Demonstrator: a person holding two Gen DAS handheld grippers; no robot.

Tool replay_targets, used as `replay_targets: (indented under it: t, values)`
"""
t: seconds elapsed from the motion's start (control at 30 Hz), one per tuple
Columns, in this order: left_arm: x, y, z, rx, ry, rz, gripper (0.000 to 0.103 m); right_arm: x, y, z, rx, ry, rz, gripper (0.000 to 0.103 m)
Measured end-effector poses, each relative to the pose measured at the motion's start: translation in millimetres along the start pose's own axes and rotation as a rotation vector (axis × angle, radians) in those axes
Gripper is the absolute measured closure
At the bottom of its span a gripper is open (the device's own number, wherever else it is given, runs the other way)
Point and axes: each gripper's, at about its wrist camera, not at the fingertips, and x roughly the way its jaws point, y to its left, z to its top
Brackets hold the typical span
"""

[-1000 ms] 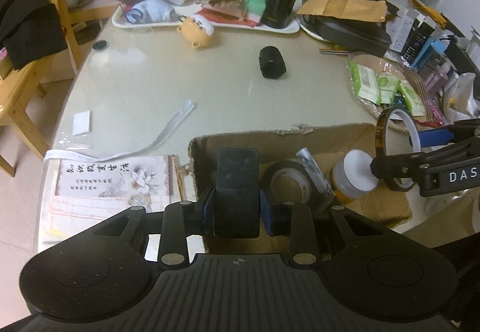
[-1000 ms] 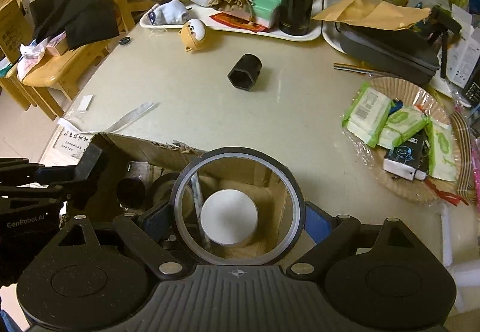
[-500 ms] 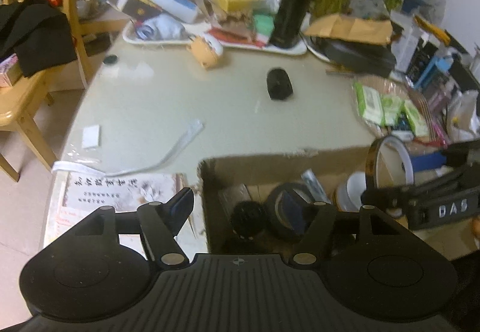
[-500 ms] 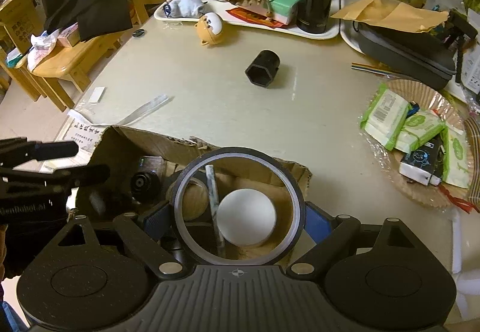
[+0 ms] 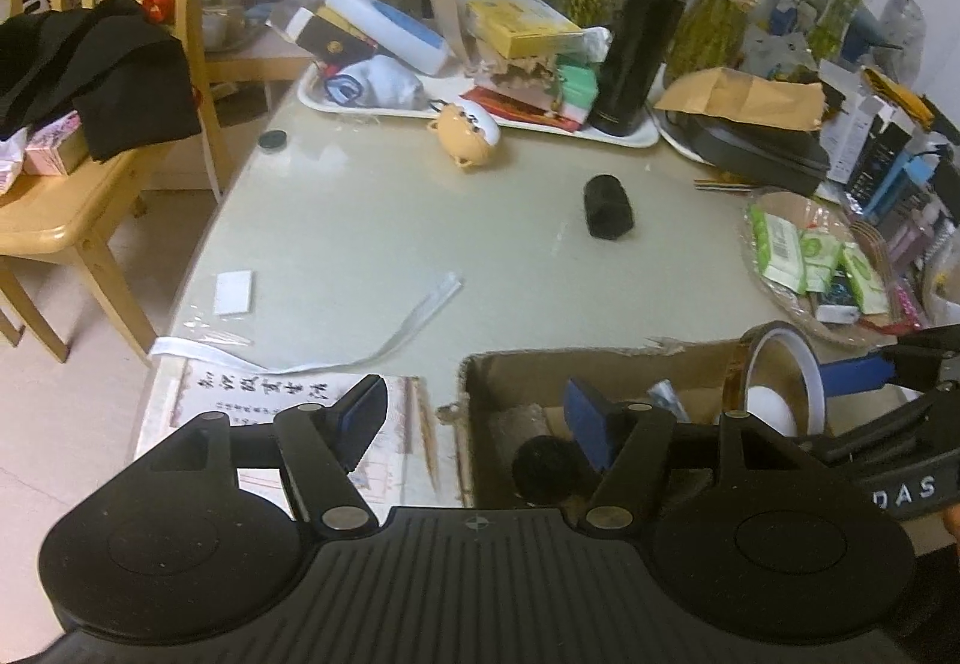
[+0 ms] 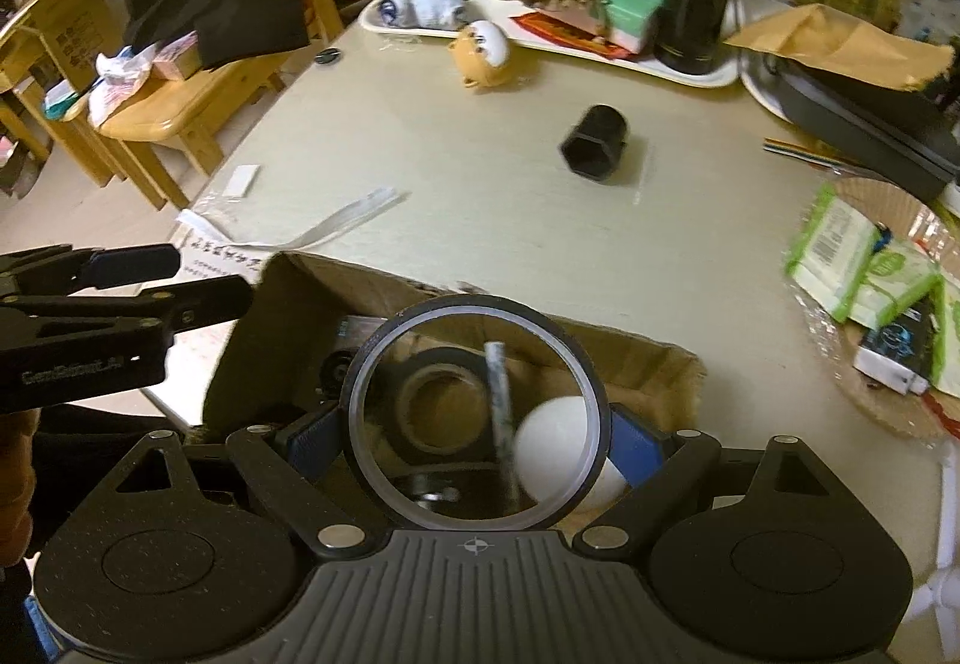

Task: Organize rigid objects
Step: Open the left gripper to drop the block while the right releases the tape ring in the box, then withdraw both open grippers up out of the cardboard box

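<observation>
An open cardboard box (image 5: pixel 600 364) (image 6: pixel 648 358) stands at the table's near edge. In it lie a black tape roll (image 6: pixel 441 394), a white-lidded jar (image 6: pixel 552 442) and a black cylinder (image 5: pixel 543 466). My left gripper (image 5: pixel 474 406) hangs open over the box's left wall, nothing between its fingers; the right wrist view shows it at the left (image 6: pixel 180 280). My right gripper (image 6: pixel 474 439) is shut on a large dark tape ring (image 6: pixel 474 304) (image 5: pixel 804 361), held upright above the box. A black hex socket (image 5: pixel 607 208) (image 6: pixel 597 147) lies alone mid-table.
At the back stands a white tray (image 5: pixel 624 138) with bottles, boxes and a black flask (image 5: pixel 636 39); a plush toy (image 5: pixel 465 135) lies before it. A wicker basket (image 5: pixel 780 202) of green packets sits right. A booklet (image 5: pixel 258 394), a plastic strip and wooden chairs are left.
My left gripper opened and let go of a flat black object, which now lies down in the box. The right gripper kept its hold on the ring and shifted slightly sideways.
</observation>
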Motion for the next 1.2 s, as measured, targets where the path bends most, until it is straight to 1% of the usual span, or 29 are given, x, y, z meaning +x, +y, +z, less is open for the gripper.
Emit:
replay_targets:
  t: [0.07, 0.1, 0.13, 0.17, 0.23, 0.3, 0.5, 0.7, 0.73, 0.8, 0.93, 1.03, 1.2]
  values:
    - [0.6, 3.7, 0.6, -0.006, 0.0, 0.011, 0.038, 0.9, 6.3, 2.8, -0.011, -0.001, 0.027, 0.011]
    - [0.8, 6.1, 1.0, -0.013, 0.0, 0.016, 0.038, 0.9, 9.2, 4.0, -0.018, -0.002, 0.051, 0.009]
    - [0.5, 8.0, 1.4, -0.019, -0.001, 0.019, 0.038, 1.0, 12.1, 5.4, -0.022, -0.002, 0.076, 0.002]
    - [0.0, 10.3, 1.6, -0.026, -0.003, 0.021, 0.039, 0.6, 15.0, 6.3, -0.026, -0.006, 0.095, 0.0]
    - [-1.1, 13.9, 1.9, -0.038, -0.007, 0.026, 0.038, 0.1, 19.0, 7.2, -0.038, -0.009, 0.112, 0.0]
    - [-1.4, 16.3, 2.2, -0.043, -0.009, 0.031, 0.038, 1.3, 20.8, 7.2, -0.047, -0.004, 0.106, 0.0]
    - [-0.9, 14.5, 2.5, -0.035, -0.007, 0.023, 0.038, 2.9, 10.6, 4.7, -0.021, 0.006, 0.062, 0.0]
    - [5.0, 0.8, -2.5, 0.039, 0.022, 0.003, 0.038, 3.3, -7.3, 3.0, 0.03, 0.0, -0.021, 0.0]
    - [5.8, -2.2, -4.2, 0.057, 0.029, -0.002, 0.037, 3.5, -10.8, 2.6, 0.04, 0.001, -0.038, 0.0]
    - [7.4, -8.6, -6.8, 0.088, 0.041, -0.016, 0.026, 3.3, -17.2, 2.0, 0.054, 0.0, -0.066, 0.0]
    - [7.9, -18.5, -10.3, 0.139, 0.038, -0.024, 0.023, 2.1, -29.7, -0.6, 0.08, -0.006, -0.126, 0.0]
    - [7.9, -20.1, -10.4, 0.137, 0.029, -0.018, 0.022, 0.4, -37.4, -2.1, 0.098, -0.016, -0.153, 0.0]
    - [7.0, -18.5, -8.3, 0.114, 0.018, -0.015, 0.022, -2.6, -42.6, -1.2, 0.117, -0.036, -0.162, 0.0]
